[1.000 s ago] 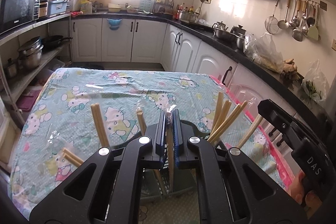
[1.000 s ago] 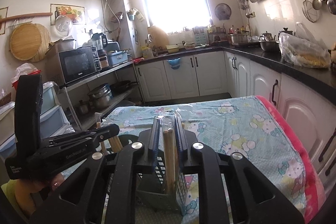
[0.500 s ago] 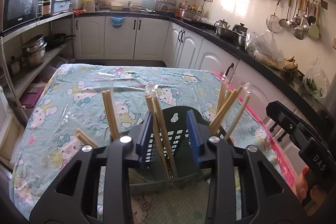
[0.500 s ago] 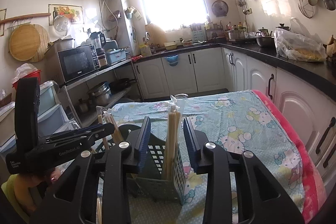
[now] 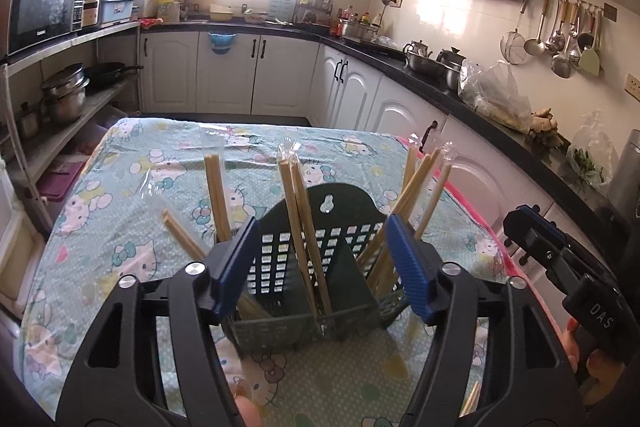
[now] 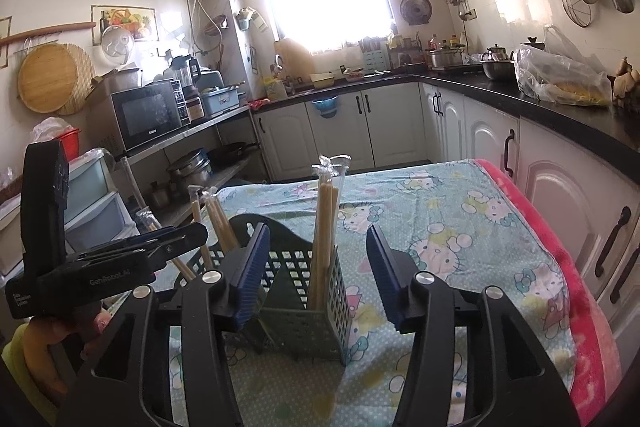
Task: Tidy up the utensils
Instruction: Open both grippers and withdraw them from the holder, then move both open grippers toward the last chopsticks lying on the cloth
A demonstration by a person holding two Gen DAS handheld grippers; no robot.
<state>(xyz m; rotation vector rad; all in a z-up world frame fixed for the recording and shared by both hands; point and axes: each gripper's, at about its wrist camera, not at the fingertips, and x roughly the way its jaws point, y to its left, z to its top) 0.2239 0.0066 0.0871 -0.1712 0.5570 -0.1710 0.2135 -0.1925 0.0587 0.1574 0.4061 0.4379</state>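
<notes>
A dark green perforated utensil caddy (image 5: 352,239) stands on the table; it also shows in the right wrist view (image 6: 320,311). Several wrapped pairs of wooden chopsticks stand in its compartments: one pair in the middle (image 5: 300,211), others at left (image 5: 216,195) and right (image 5: 416,187). In the right wrist view a wrapped pair (image 6: 326,227) stands in the near compartment. My left gripper (image 5: 322,267) is open and empty just in front of the caddy. My right gripper (image 6: 316,271) is open and empty, its fingers either side of the caddy.
The table has a light blue cartoon-cat cloth (image 5: 140,179) with a pink edge (image 6: 560,267) at the right. White cabinets (image 5: 400,115) and a black counter run along the right. Shelves with pots (image 5: 64,99) stand left. The other gripper shows at each view's edge (image 5: 560,259).
Both grippers were shut on wrapped chopstick pairs over the caddy. They opened, left the pairs standing in the caddy, and have drawn back a little.
</notes>
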